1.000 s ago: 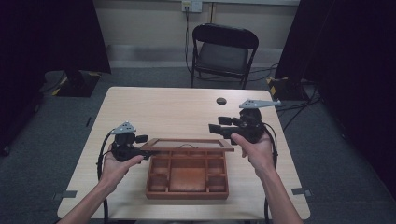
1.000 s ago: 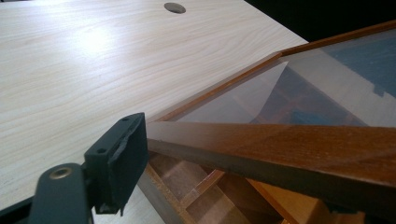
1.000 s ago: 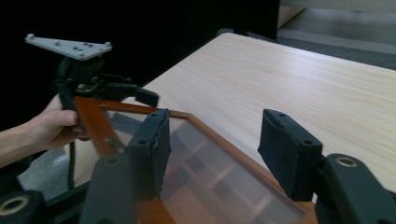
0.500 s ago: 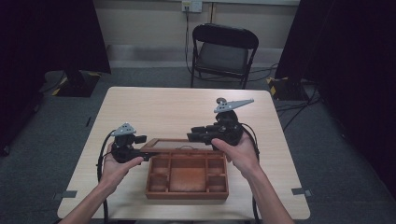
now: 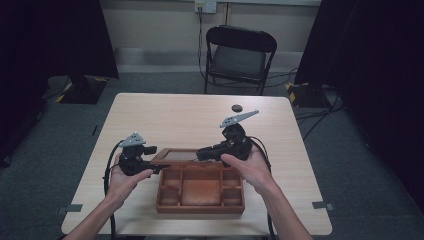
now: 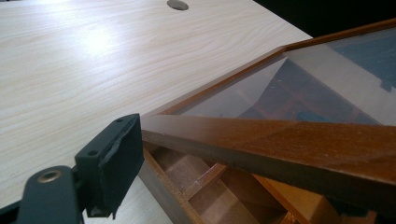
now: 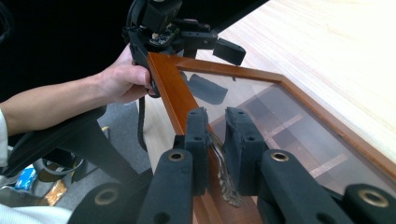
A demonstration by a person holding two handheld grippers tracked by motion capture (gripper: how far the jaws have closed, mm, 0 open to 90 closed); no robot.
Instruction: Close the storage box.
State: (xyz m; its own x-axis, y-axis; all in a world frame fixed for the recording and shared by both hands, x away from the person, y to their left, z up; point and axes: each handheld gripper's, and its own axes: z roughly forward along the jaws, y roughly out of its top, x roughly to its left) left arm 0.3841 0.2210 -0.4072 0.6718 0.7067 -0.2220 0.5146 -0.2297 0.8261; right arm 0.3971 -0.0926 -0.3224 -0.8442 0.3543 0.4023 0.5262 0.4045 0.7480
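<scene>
Both grippers clamp the glass-paned brown wooden lid (image 5: 176,155): left gripper (image 5: 151,159) at its left corner, right gripper (image 7: 216,140), jaws just closing, on its front rail, above the wooden compartment box (image 5: 200,206).

Bright tabletop, dark surroundings, perhaps slightly soft

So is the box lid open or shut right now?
Open. The glass-paned lid is tilted up off the box, whose compartments show beneath it. The left gripper holds its wooden frame; the right gripper is clamped on that frame too.

box (image 5: 200,196) – on table (image 5: 165,120), near edge | lid (image 5: 176,155) – over its far side
</scene>
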